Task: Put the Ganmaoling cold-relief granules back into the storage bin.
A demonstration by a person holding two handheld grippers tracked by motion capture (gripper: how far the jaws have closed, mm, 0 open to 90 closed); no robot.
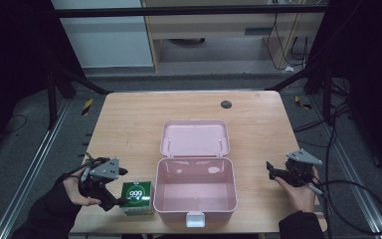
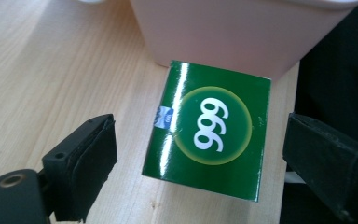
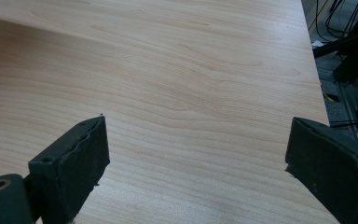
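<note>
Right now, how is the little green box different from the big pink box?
The small green cardboard box is closed and printed with 999; the big pink plastic box is open, lid back, nothing inside. The green one sits between the left gripper's open fingers; the pink one is untouched. Both rest on the wooden table.

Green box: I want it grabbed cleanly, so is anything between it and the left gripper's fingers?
Nothing visible. The left gripper is open, its fingers either side of the green box with bare table in the gaps. The pink case stands just beyond the box.
</note>
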